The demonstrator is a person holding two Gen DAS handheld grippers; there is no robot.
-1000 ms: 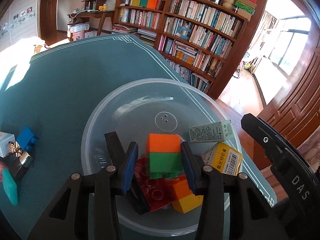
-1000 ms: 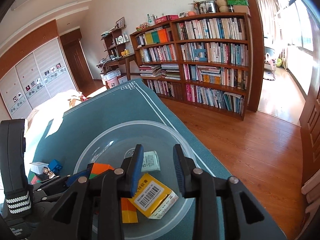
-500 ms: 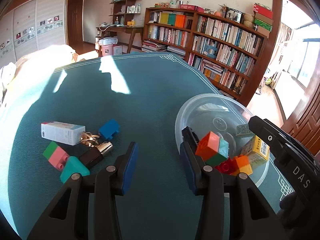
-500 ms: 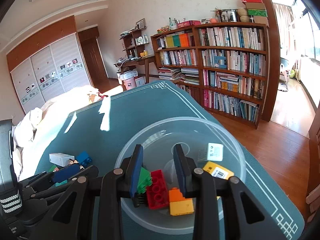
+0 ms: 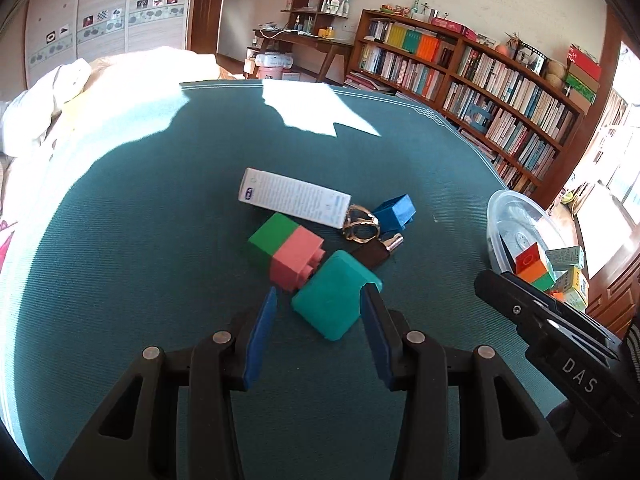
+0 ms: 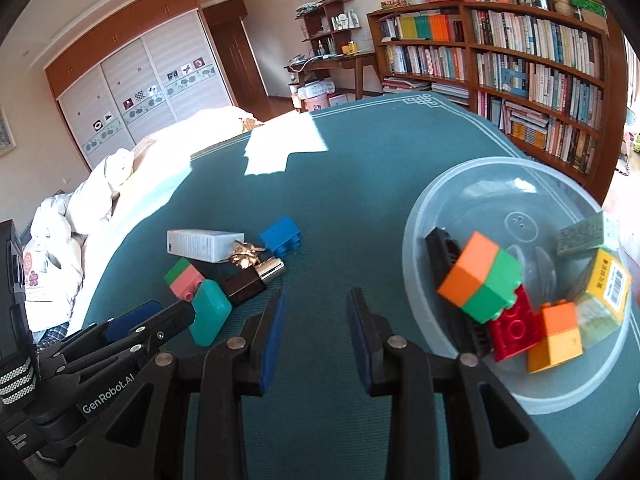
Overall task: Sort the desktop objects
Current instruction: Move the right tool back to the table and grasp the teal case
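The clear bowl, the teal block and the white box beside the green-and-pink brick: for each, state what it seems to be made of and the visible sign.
Clear bowl: probably thin plastic, glossy; see-through wall with moulded marks in its base.
Teal block: likely matte plastic or rubber; rounded corners, even colour, open to doubt.
White box: seemingly printed cardboard; sharp folded edges, fine text.
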